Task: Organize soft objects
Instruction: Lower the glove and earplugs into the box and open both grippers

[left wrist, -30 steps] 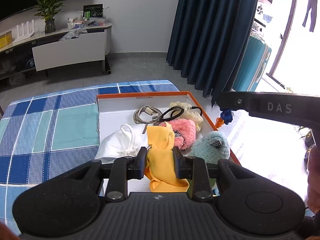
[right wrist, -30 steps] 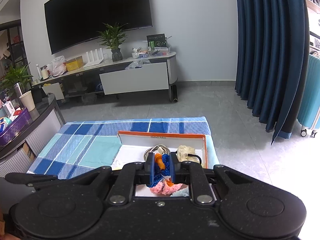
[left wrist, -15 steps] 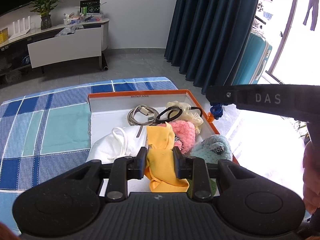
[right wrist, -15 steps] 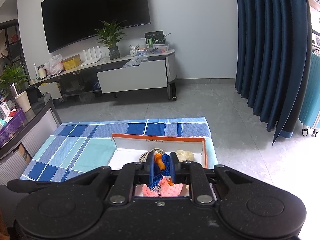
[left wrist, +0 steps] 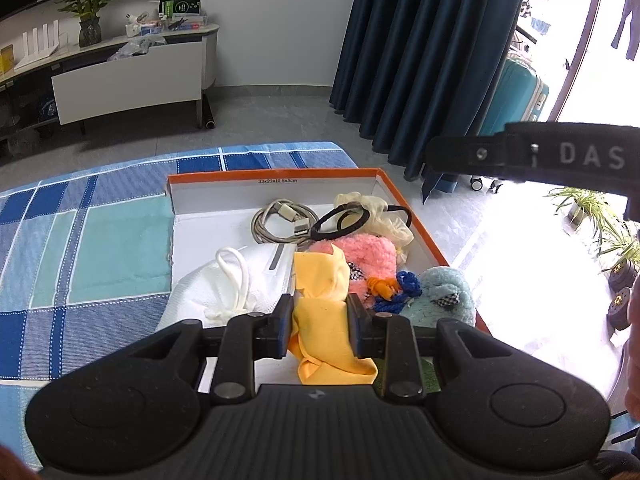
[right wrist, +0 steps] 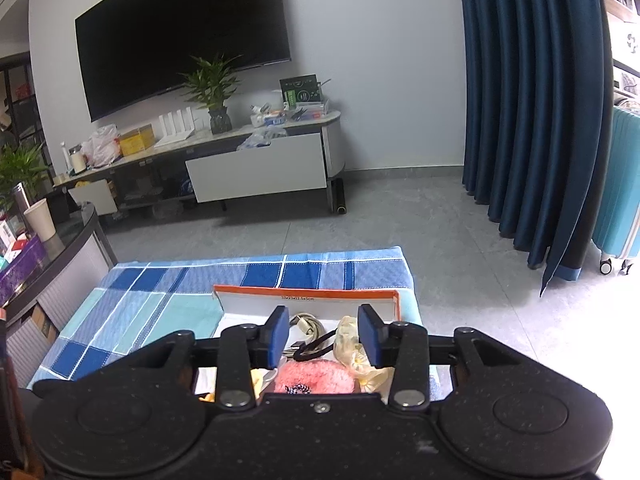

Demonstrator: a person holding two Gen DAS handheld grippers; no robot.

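Left gripper (left wrist: 320, 322): jaws closed on a crumpled yellow cloth (left wrist: 326, 320). The cloth is pinched at mid-length, with one end bunched above the pads and the rest hanging below. It sits above the near end of a shallow orange-rimmed white cardboard box (left wrist: 404, 204). Judgement: the mid-length pinch keeps the limp fabric from sliding out while it is carried over the box.

Right gripper (right wrist: 323, 334): jaws are opening, with nothing between the blue pads (right wrist: 280, 334); only box contents show through the gap. In the left wrist view, a small orange-and-blue knitted toy (left wrist: 394, 288) lies loose in the box between a pink fluffy scrunchie (left wrist: 370, 254) and a pale blue fluffy scrunchie (left wrist: 444, 294). Judgement: this looks like a release, the toy having been let down among the other soft items.

Other box contents:
- white face mask with ear loops (left wrist: 236, 284), near left
- coiled grey USB cable (left wrist: 282, 220), far end
- black elastic hair band (left wrist: 346, 220), far end
- cream sheer scrunchie (left wrist: 380, 212), far end

The box sits at the right edge of a blue-and-teal checked tablecloth (left wrist: 80, 240). Judgement: soft goods are being gathered in one container, and the yellow cloth is the item not yet set down.
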